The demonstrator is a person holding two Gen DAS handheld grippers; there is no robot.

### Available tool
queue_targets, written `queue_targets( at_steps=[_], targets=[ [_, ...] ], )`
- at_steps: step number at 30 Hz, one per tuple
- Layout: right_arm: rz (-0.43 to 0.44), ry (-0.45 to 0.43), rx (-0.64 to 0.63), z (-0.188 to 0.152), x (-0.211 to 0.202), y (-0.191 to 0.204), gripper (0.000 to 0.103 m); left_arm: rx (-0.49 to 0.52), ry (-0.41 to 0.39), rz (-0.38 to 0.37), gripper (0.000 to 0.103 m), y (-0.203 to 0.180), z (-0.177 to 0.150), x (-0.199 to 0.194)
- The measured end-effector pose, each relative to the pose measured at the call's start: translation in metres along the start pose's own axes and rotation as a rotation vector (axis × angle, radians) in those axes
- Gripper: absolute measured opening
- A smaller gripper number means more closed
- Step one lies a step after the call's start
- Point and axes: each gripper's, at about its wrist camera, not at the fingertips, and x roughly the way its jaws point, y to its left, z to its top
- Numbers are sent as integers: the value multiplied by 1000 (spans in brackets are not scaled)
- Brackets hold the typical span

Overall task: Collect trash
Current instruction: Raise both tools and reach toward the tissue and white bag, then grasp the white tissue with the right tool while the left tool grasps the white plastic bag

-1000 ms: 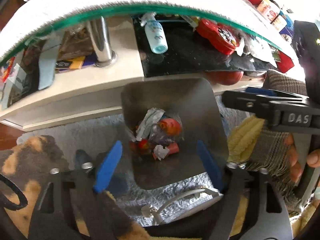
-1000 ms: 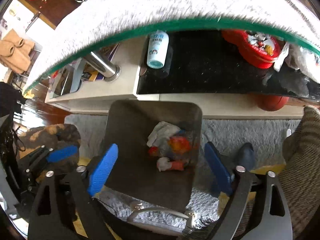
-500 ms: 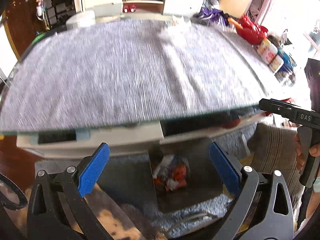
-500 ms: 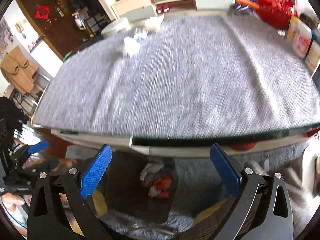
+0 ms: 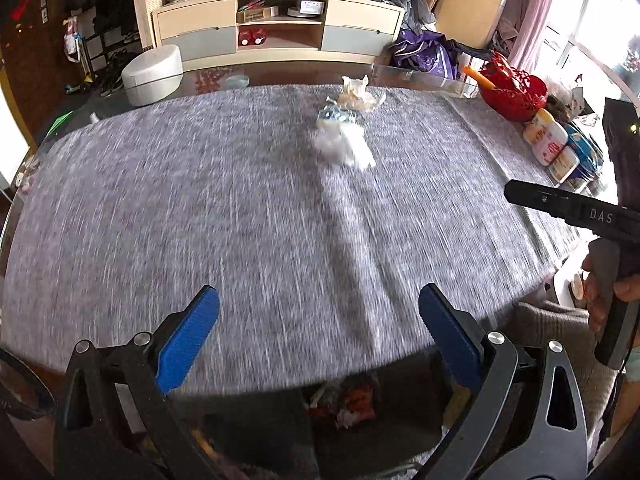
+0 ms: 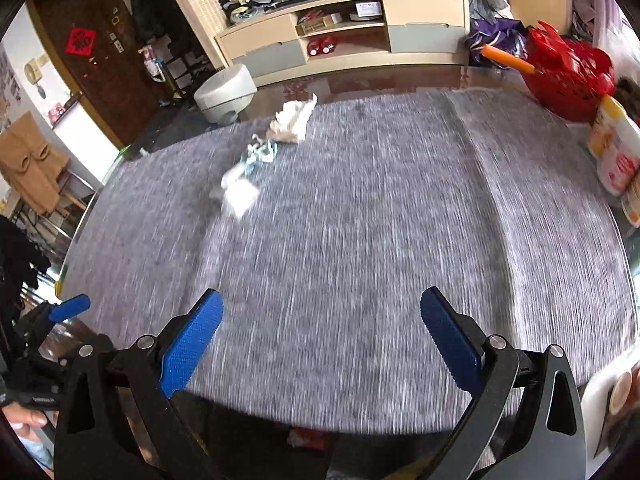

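Note:
Crumpled trash lies far across a grey tablecloth point(image 5: 240, 208): a white tissue wad point(image 5: 344, 146), a clear wrapper with blue print point(image 5: 334, 114) and a beige crumpled paper point(image 5: 358, 94). The same pieces show in the right wrist view: the tissue wad point(image 6: 238, 196), wrapper point(image 6: 260, 154), beige paper point(image 6: 292, 120). My left gripper point(image 5: 318, 320) is open and empty above the table's near edge. My right gripper point(image 6: 320, 324) is open and empty, also at the near edge. Below the edge, a dark bin with trash point(image 5: 344, 404) partly shows.
A red basket point(image 5: 512, 90) and several jars point(image 5: 554, 148) stand at the table's right end. The right gripper's body point(image 5: 576, 212) reaches in from the right of the left wrist view. A white round stool point(image 6: 226, 90) and a TV cabinet point(image 6: 344, 40) stand beyond the table.
Both grippers have risen from over the floor bin to above the tabletop and now look across the cloth at the trash. Both stay open and empty.

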Motion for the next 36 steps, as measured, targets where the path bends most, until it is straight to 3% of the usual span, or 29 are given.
queue_targets(
  at_steps=[8,21,27,30,36],
  targets=[
    [13,-21,-14,58,38,10,99,20,23,-10,95,-7,43,50],
    [26,-48,48,121,116,9,99,10,25,-59,94,-14,94,111],
    [48,-34,29,143,147,27,97,-9,34,-66,82,-8,102,130],
    [50,-12,27,148,163,31,88,-8,37,-77,78,-5,107,136],
    [64,40,57,148,180,25,66,7,58,-93,55,-3,106,142]
  ],
)
